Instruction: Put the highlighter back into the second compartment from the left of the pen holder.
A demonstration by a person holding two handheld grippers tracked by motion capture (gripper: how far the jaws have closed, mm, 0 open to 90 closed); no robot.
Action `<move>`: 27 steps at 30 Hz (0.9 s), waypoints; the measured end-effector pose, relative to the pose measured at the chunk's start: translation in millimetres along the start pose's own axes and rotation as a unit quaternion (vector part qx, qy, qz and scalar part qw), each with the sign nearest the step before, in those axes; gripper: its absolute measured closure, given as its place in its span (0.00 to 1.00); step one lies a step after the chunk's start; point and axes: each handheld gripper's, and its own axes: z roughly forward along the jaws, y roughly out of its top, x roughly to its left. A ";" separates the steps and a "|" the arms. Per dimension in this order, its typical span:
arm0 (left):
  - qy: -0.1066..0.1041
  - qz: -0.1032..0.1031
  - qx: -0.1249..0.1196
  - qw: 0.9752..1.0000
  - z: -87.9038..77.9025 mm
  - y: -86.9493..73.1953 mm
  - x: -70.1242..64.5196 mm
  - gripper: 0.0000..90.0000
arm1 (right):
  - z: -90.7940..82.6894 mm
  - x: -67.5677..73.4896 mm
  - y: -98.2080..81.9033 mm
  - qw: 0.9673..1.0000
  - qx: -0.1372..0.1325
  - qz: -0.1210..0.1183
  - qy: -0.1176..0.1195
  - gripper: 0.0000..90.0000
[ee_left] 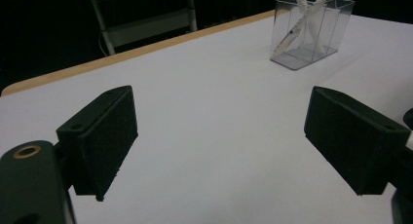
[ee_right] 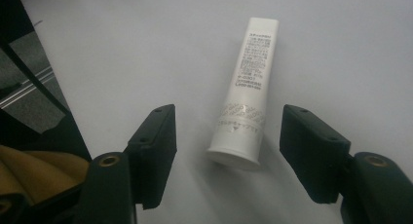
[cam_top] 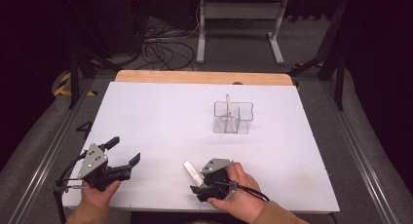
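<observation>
A white tube (ee_right: pixel 246 92) with grey print lies flat on the white table top (cam_top: pixel 160 126), cap end toward me. My right gripper (ee_right: pixel 233 131) is open, one jaw on each side of the tube's cap end, pads clear of it. From above, the tube (cam_top: pixel 192 171) lies near the front edge, just left of my right gripper (cam_top: pixel 197 181). My left gripper (cam_top: pixel 123 151) rests at the front left, open with nothing between its jaws (ee_left: pixel 219 131). A clear divided container (cam_top: pixel 234 118) stands mid-table with white stick-like items leaning in it (ee_left: pixel 311 34).
The table's wooden back edge (cam_top: pixel 202 77) runs behind the white sheet. Beyond it on the floor are a grey desk frame (cam_top: pixel 241 24) and loose cables (cam_top: pixel 163 51). Metal rails (cam_top: pixel 358 156) flank the table on both sides.
</observation>
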 end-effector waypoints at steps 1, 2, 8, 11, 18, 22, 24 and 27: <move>0.000 0.000 0.000 1.000 0.0 0.0 0.0 0.15 | 0.2 0.3 -0.2 1.000 0.003 -0.001 -0.003 0.49; 0.000 0.000 0.000 1.000 0.0 0.0 0.0 0.15 | 0.2 0.7 -0.3 1.000 0.005 0.001 -0.007 0.50; 0.000 0.000 0.000 1.000 0.1 -0.2 0.2 0.15 | 1.6 4.1 -1.2 1.000 0.011 0.006 -0.023 0.56; -0.001 -0.001 0.000 1.000 0.2 -0.2 0.3 0.15 | 2.6 6.7 -2.3 0.999 0.013 0.007 -0.031 0.58; -0.001 -0.001 0.001 1.000 0.2 -0.2 0.0 0.15 | 5.0 11.7 -3.0 0.998 0.014 0.007 -0.056 0.69; -0.001 -0.001 0.001 1.000 0.4 -0.3 0.3 0.15 | 4.8 11.8 -3.1 0.998 0.013 0.022 -0.063 0.72; -0.001 -0.001 0.001 1.000 0.3 -0.3 0.1 0.15 | 5.0 11.4 -3.1 0.997 0.011 0.034 -0.063 0.72; -0.001 -0.001 0.000 1.000 0.2 -0.2 0.1 0.15 | 4.8 10.7 -2.9 0.997 0.010 0.046 -0.061 0.72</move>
